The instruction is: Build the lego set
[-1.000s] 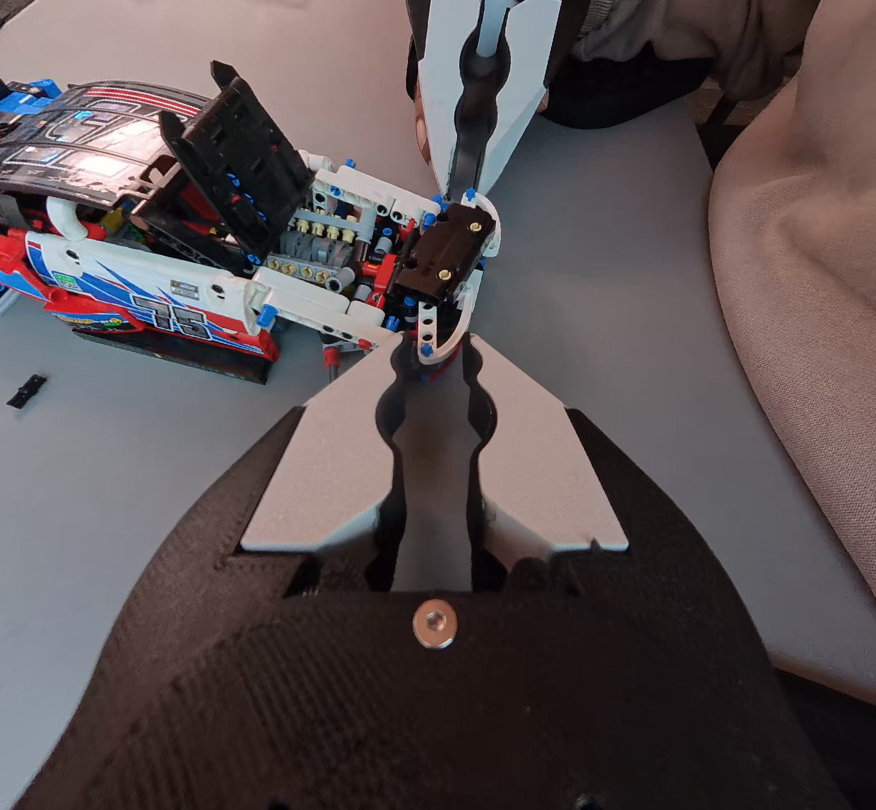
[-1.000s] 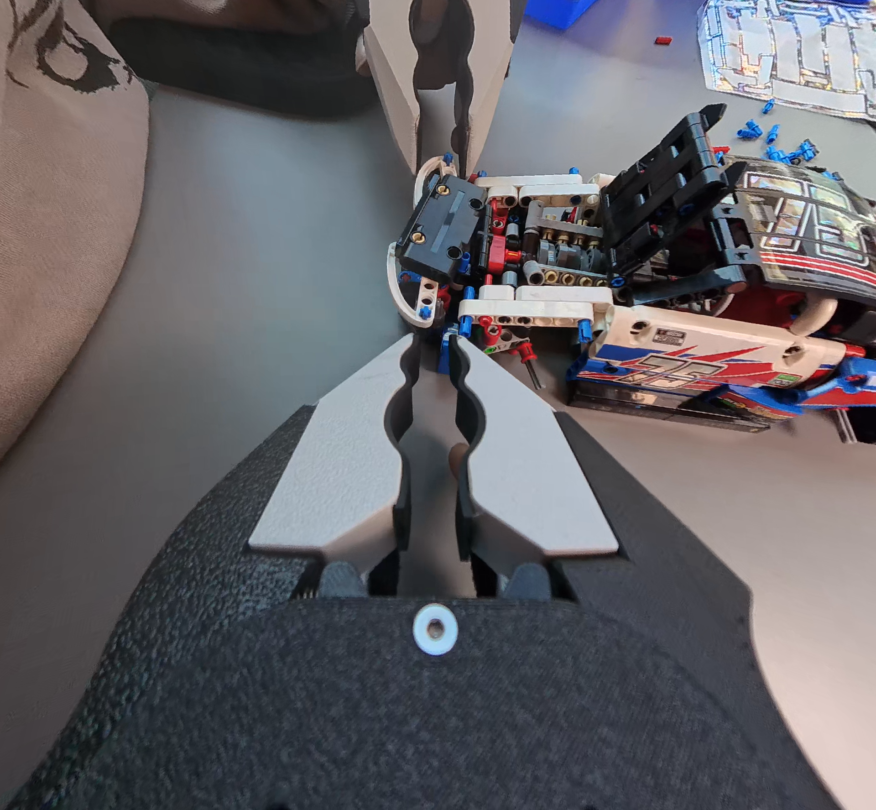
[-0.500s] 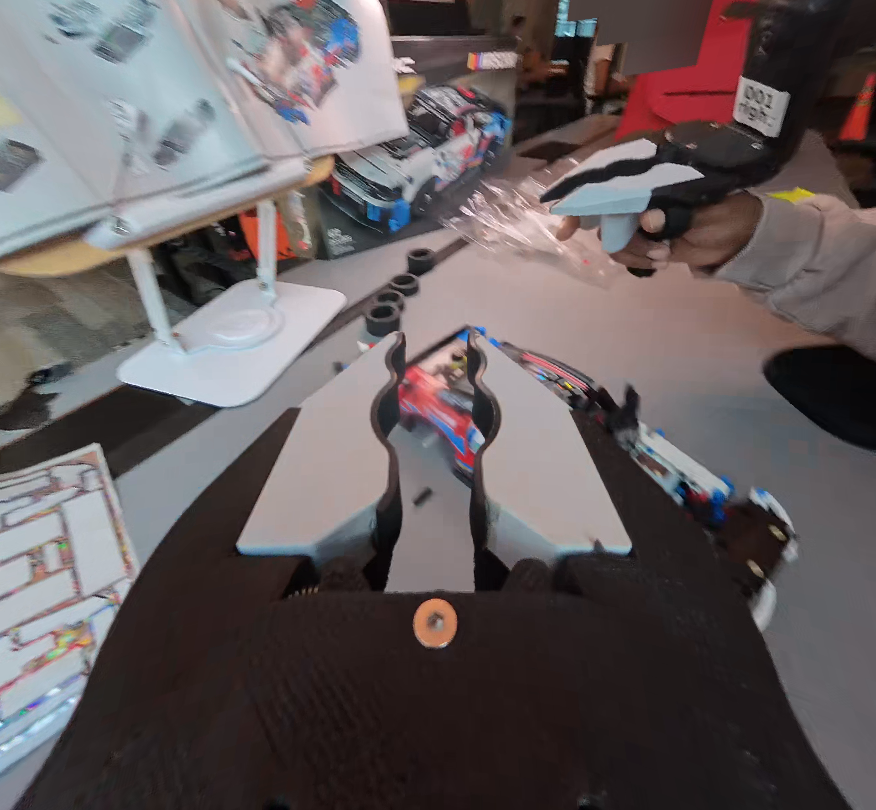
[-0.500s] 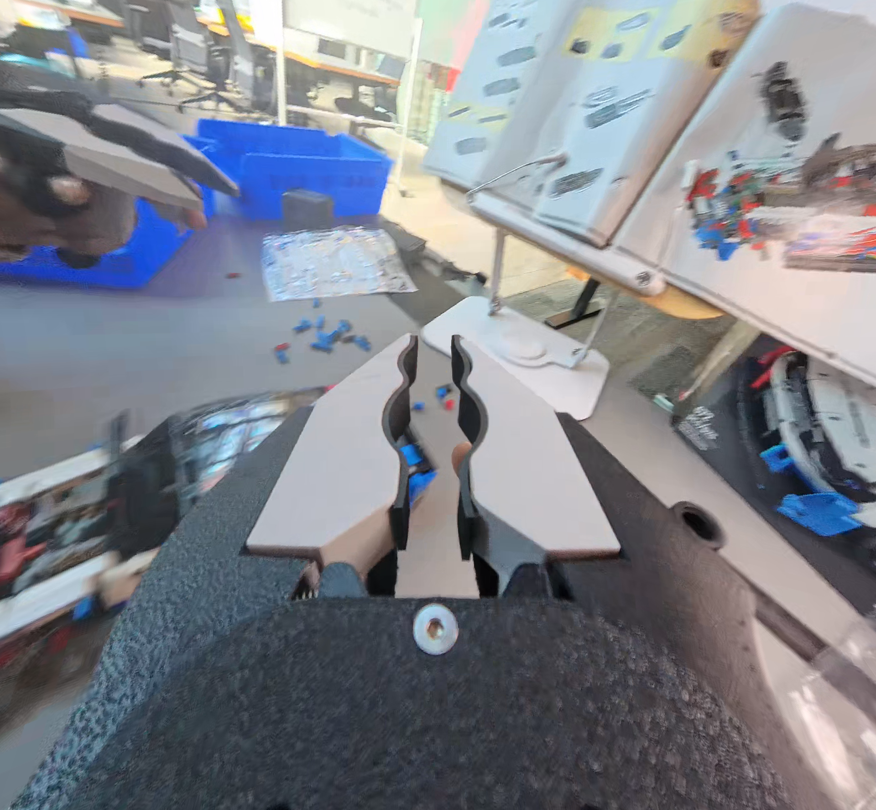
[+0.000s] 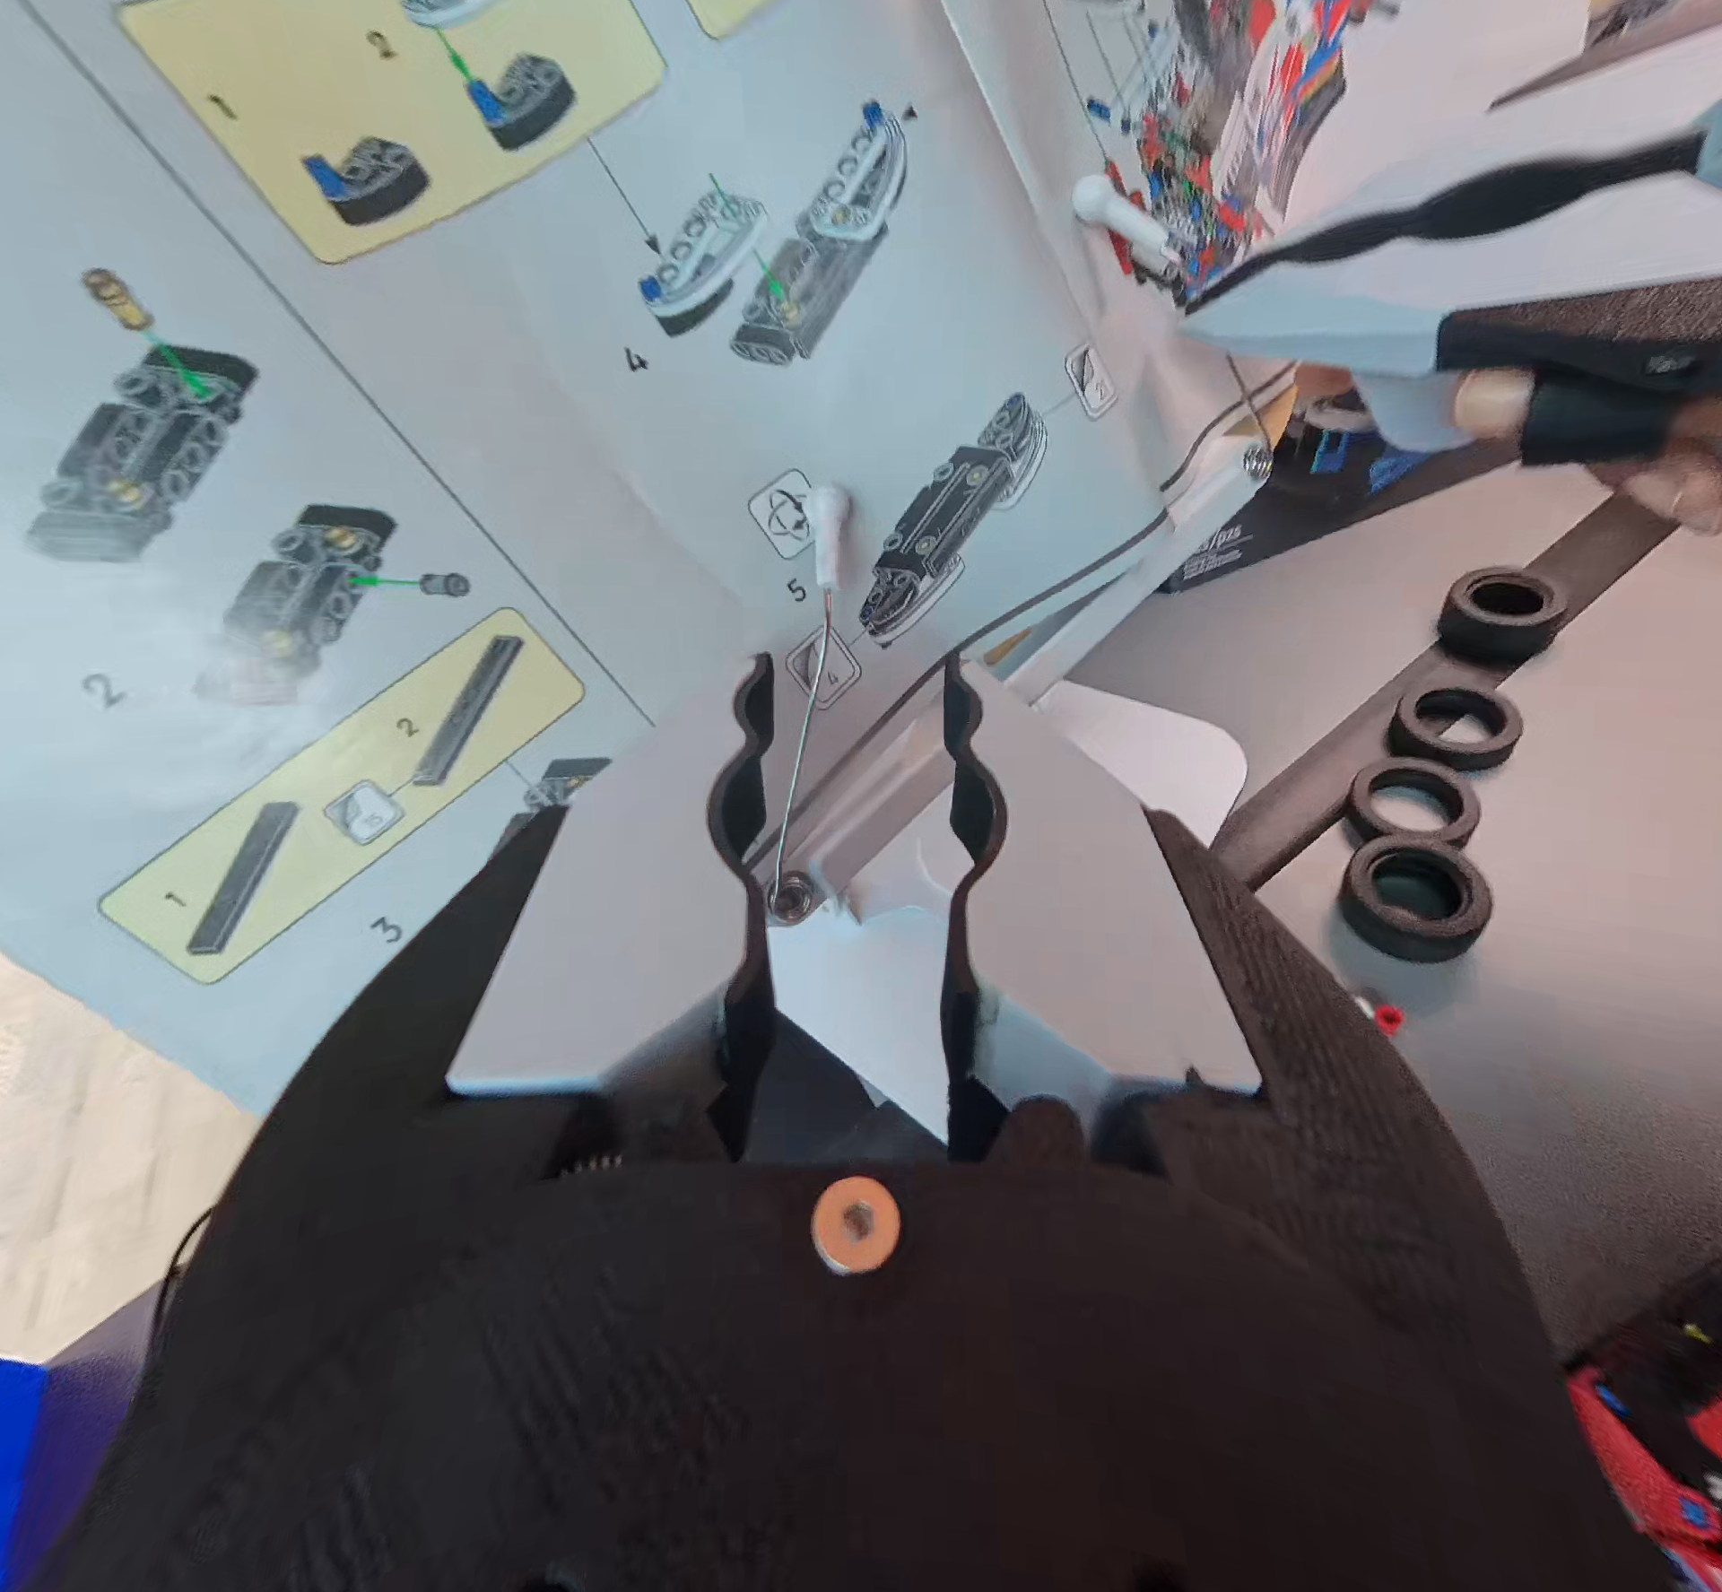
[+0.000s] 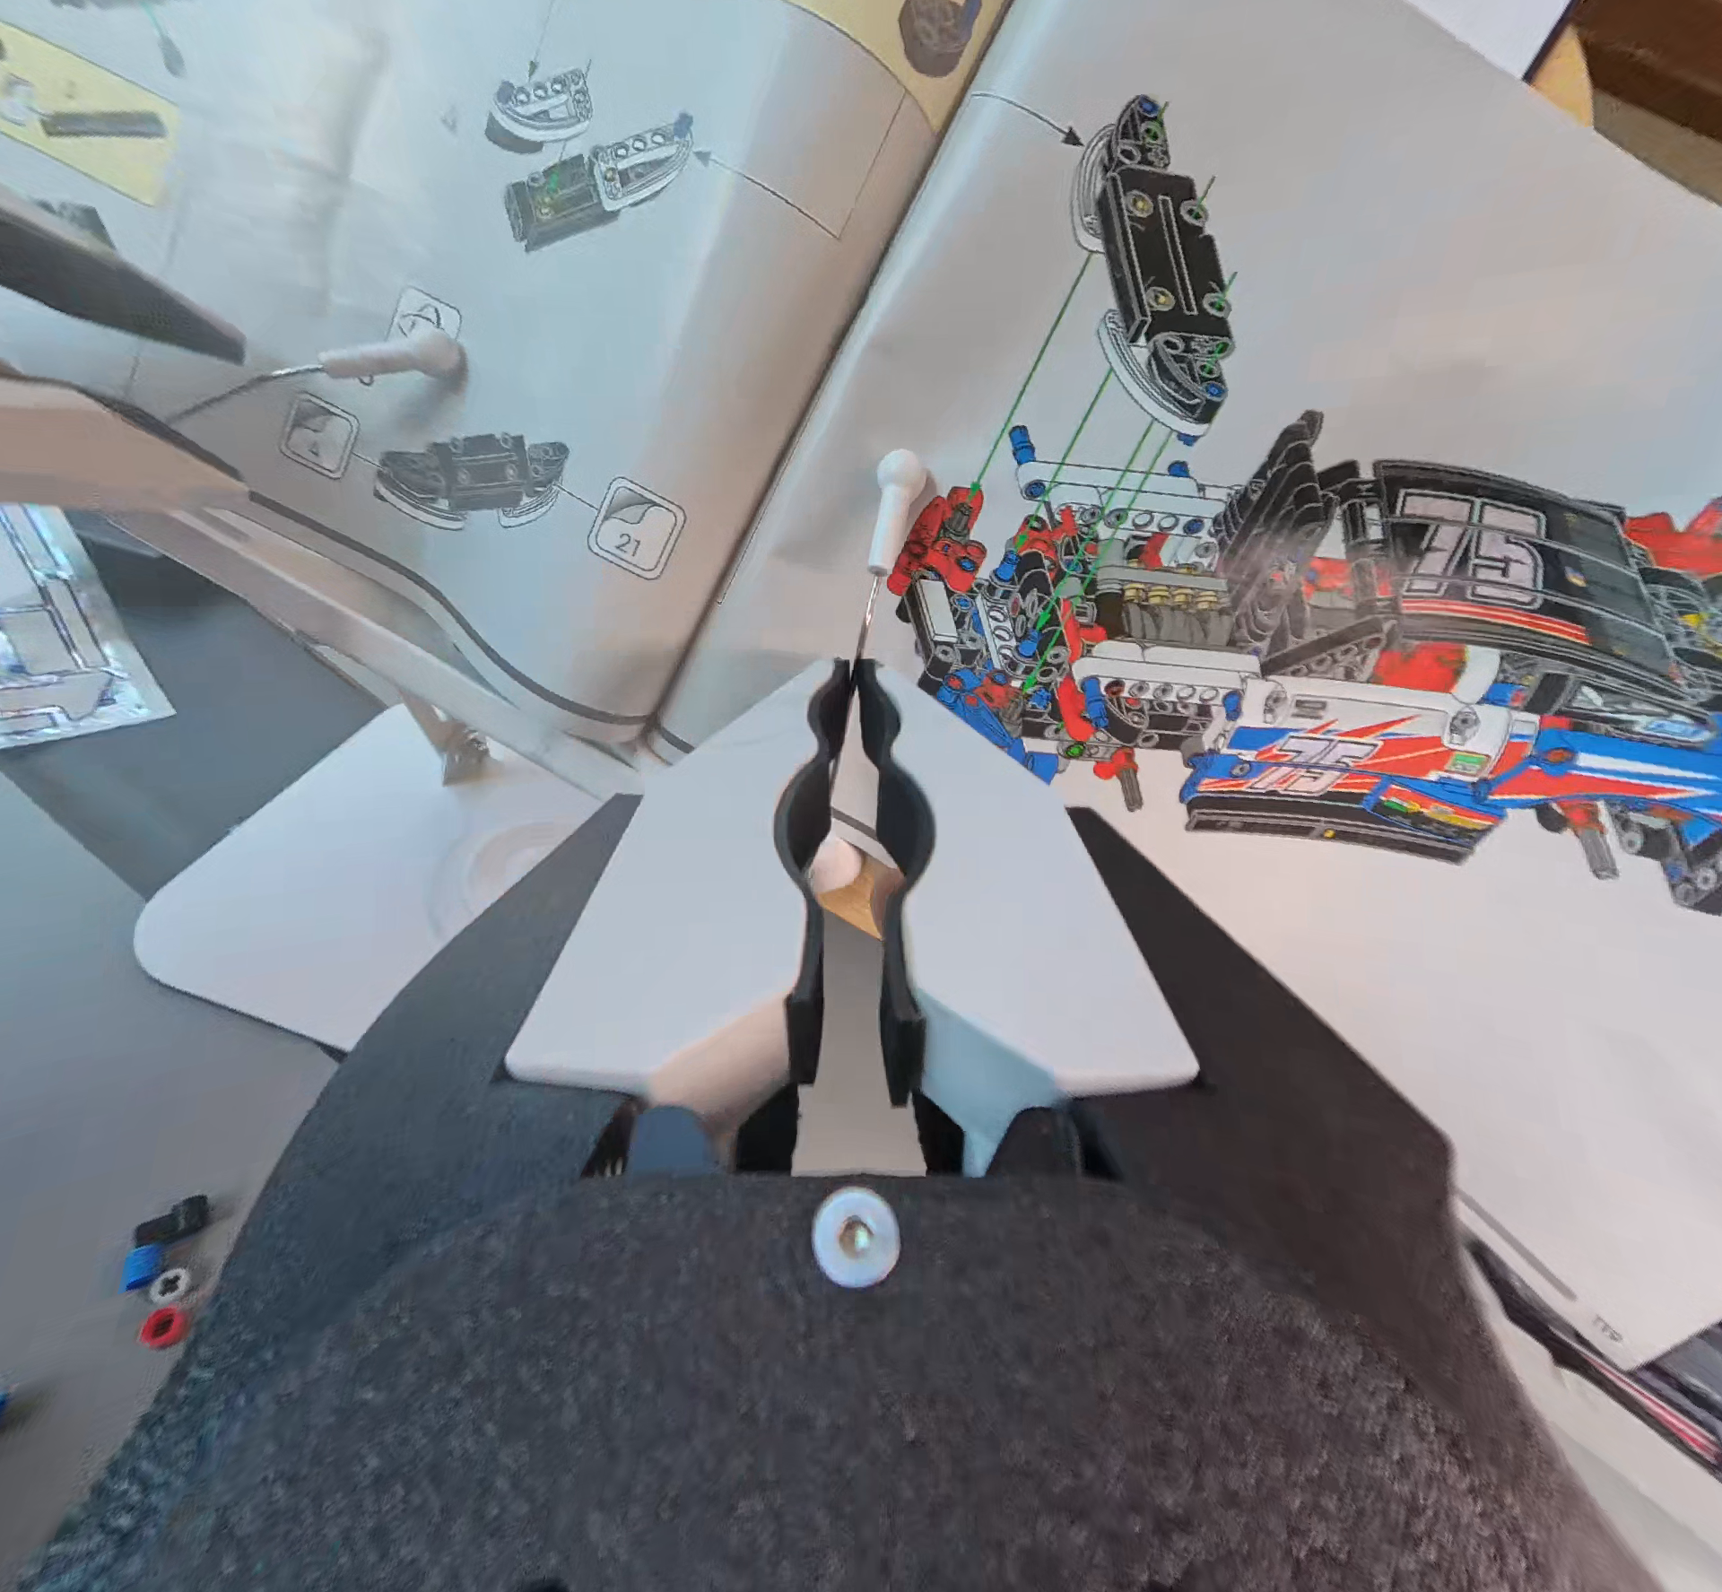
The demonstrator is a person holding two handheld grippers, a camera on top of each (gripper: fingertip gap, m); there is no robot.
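The open instruction booklet (image 5: 466, 429) stands on a white book stand and fills both views (image 6: 1305, 243). My left gripper (image 5: 857, 671) is open and empty, with its fingers on either side of the left page-holder wire (image 5: 811, 709) with its white tip. My right gripper (image 6: 852, 669) is shut on the thin wire of the right page holder (image 6: 867, 606), just below its white tip (image 6: 899, 476). It also shows in the left wrist view (image 5: 1398, 280). Of the lego car only a red corner (image 5: 1659, 1454) shows, at the bottom right.
Several black tyres (image 5: 1416, 895) lie in a row on the grey table, right of the stand. The stand's white base (image 6: 326, 895) sits below the booklet. A sticker sheet (image 6: 56, 662) and small loose pieces (image 6: 163, 1268) lie to the left.
Both grippers left the car's front end and swung up to the booklet. The right gripper has closed on the page-holder wire. The left one stays open.
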